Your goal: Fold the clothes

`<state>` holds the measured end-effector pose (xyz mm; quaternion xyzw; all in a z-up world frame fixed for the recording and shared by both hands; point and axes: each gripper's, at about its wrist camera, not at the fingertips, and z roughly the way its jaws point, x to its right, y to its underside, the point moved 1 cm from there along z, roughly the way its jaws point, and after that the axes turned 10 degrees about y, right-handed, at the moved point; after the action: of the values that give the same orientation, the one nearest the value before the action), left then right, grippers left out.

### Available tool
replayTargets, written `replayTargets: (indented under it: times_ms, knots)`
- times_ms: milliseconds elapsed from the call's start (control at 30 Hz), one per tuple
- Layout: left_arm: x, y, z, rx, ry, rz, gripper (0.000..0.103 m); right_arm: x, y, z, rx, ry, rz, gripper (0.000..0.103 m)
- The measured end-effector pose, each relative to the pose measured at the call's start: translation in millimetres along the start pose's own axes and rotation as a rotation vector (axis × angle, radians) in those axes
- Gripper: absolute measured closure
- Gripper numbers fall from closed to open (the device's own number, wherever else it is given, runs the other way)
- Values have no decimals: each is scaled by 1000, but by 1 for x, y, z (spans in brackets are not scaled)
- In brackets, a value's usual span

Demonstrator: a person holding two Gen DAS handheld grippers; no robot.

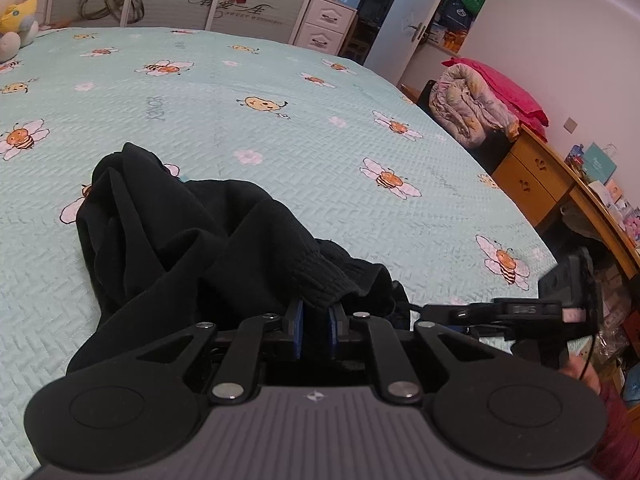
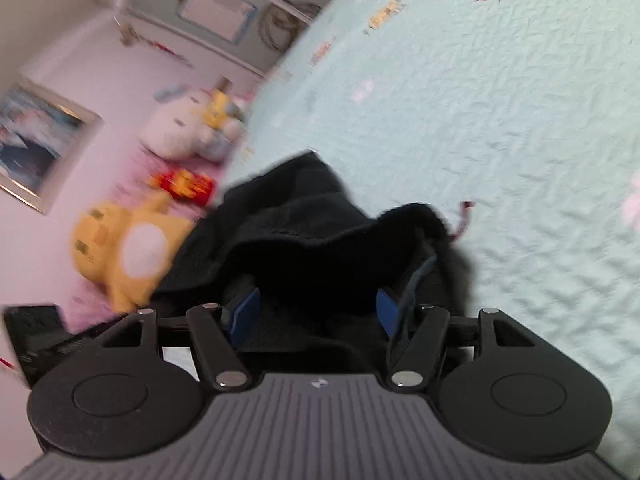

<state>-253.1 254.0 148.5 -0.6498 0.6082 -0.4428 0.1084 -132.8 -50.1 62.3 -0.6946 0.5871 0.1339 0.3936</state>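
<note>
Black knit garment with ribbed cuff [image 1: 192, 248] lay crumpled in a heap on the pale mint quilted bedspread printed with bees and flowers [image 1: 280, 92], near the bed's front edge. Left gripper [image 1: 316, 316] sat low at the garment's near end; its blue-padded fingers [image 1: 295, 320] were drawn close together and pinched the ribbed cuff, which poked up between them. Rest of the cloth trailed away from the jaws to the left and back, folds loose, nothing flattened.

Right gripper [image 2: 318, 306] was wide apart, blue pads [image 2: 246, 308] set well to either side, with a bunched part of the same black garment [image 2: 304, 216] sitting in the gap. Cloth filled the space between the pads and draped over the right one; pads were not squeezing it. Right wrist view was motion-blurred and tilted, so the fabric's edges were soft. A thin dark red cord [image 2: 462, 220] stuck out beside the cloth on the bedspread [image 2: 500, 100].

Background, left wrist view: white plush toy with yellow clothing [image 1: 12, 12] at the far left of the bed, white drawer unit [image 1: 326, 24], rolled floral quilt with pink blanket [image 1: 476, 108] on a wooden desk [image 1: 532, 172] to the right. Right wrist view: yellow plush toy [image 2: 128, 244] and white plush [image 2: 188, 128], both blurred, off the bed's edge.
</note>
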Motion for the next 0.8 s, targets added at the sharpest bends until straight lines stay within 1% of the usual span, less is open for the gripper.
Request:
replayTargets:
  times_ms: [100,200,267,333,400,467,500,567,667,700,767,800]
  knots:
    - [-1,2,0,-3,21,-11,91,-43,-14,28,-95,161,-177,38]
    - [0,-1,1,5,37,-30,91,-99,-16,64,-176,191,-411,38]
    - [-1,-4,-1,12,47,-44,91,-133,-13,82,-209,192,-562,38]
    - [-5,-4,-2,16,50,-58,91,-155,-7,88,-218,197,-720,38]
    - [-9,-2,-3,24,65,-77,91,-160,-8,81,-201,221,-763,38]
    - [-14,-1,-2,30,78,-100,91,-157,-12,63,-140,232,-750,38]
    - [-16,0,-1,31,80,-109,91,-154,-14,50,-125,222,-729,37]
    - [-19,1,2,31,81,-123,91,-143,-17,32,-115,173,-655,35]
    - [-18,2,3,28,70,-111,91,-131,-21,10,-76,103,-541,34]
    - [-17,3,2,29,59,-98,91,-127,-21,6,-47,80,-501,34]
    - [-20,5,-2,28,35,-78,91,-103,-14,-7,28,21,-398,34]
    - [-21,6,-3,25,25,-76,91,-88,-8,-11,77,34,-344,34]
